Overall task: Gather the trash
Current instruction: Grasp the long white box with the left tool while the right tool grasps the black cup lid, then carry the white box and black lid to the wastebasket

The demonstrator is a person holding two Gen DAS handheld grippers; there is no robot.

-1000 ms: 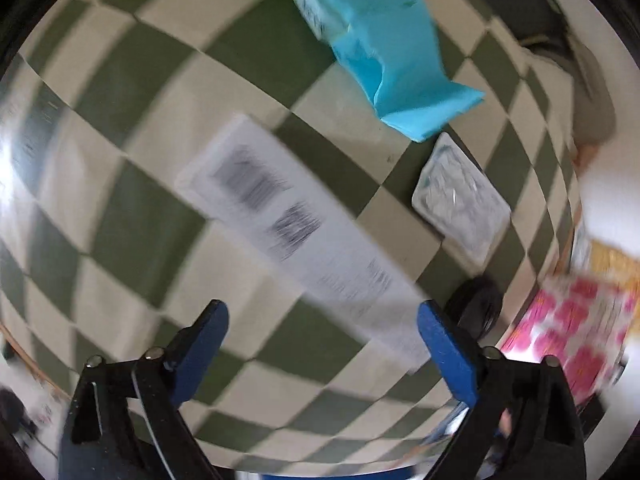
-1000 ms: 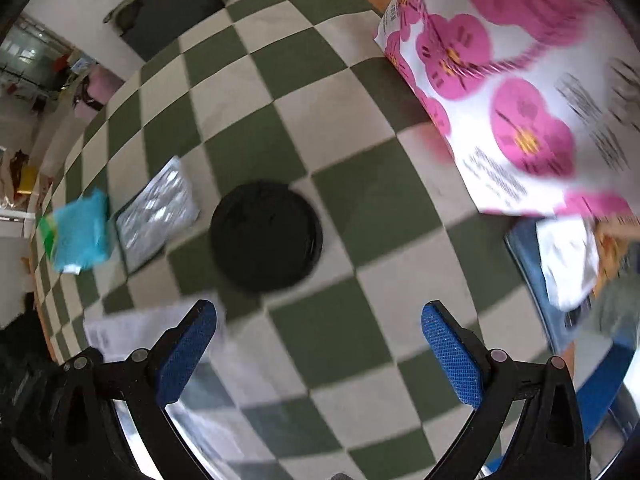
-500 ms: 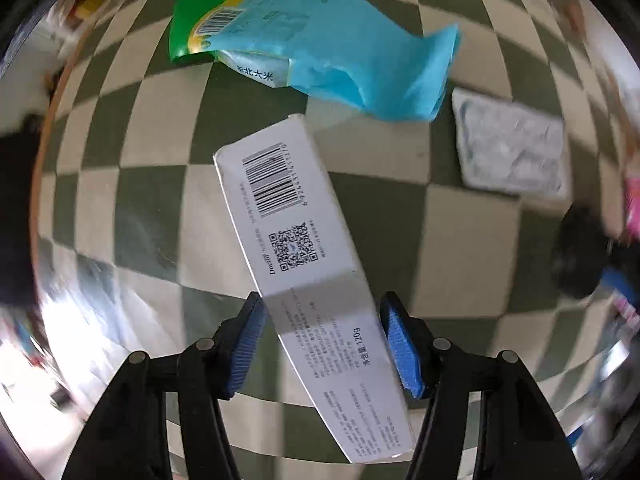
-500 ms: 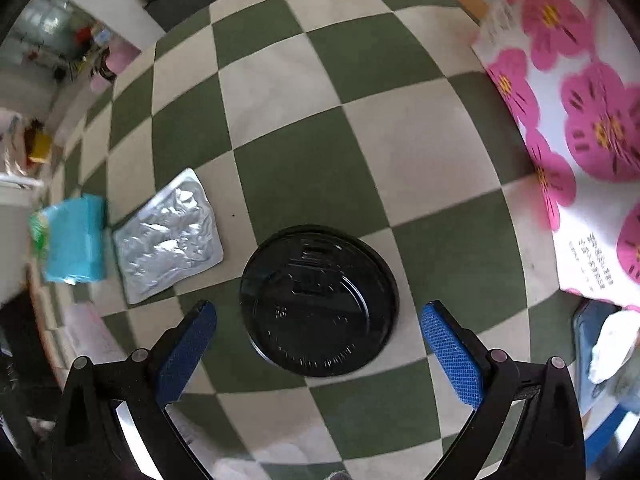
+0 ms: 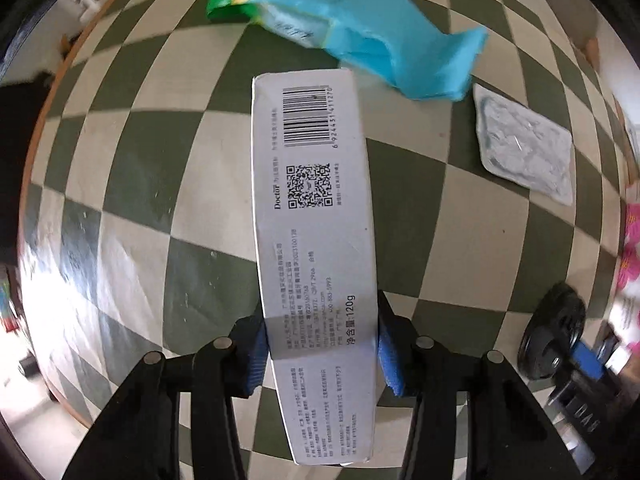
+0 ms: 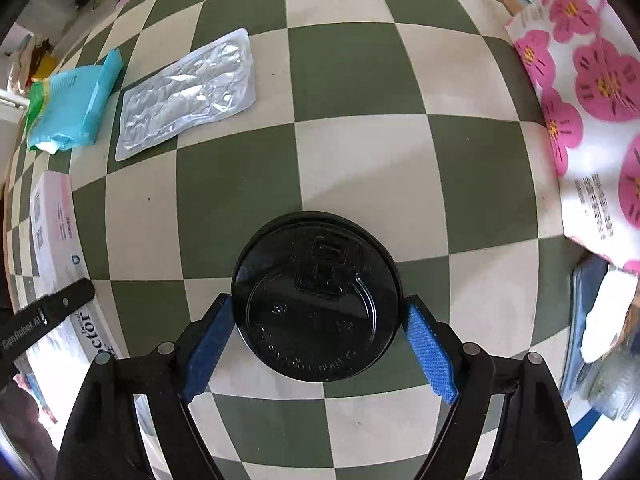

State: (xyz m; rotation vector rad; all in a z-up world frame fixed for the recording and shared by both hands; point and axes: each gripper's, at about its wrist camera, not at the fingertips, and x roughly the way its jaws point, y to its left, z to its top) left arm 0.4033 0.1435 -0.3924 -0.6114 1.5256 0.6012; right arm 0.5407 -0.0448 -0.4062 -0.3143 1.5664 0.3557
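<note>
White cardboard fills the middle of the left wrist view: a long toothpaste box (image 5: pixel 316 240) with a barcode and QR code on its upper face, lying lengthwise along the left gripper (image 5: pixel 320 350). Both blue pads press against the box's long sides, so this gripper is closed on it. Beyond the far end of the box a crumpled blue and green snack bag (image 5: pixel 360 28) lies on the green and cream checked cloth of the desk (image 5: pixel 140 160), and to the right of that sits a flat silver foil blister pack (image 5: pixel 524 152).

From the right wrist view, a round black plastic cup lid (image 6: pixel 318 296) lies flat on the desk between the blue pads of the right gripper (image 6: pixel 318 348). Each pad sits right at the lid's rim, so the gripper has closed in on the lid, though I cannot tell for sure that it is firmly pinched. Further away lie the foil pack (image 6: pixel 188 92) and the snack bag (image 6: pixel 68 104), side by side. At the right edge stands a white bag with pink flowers (image 6: pixel 592 92)
</note>
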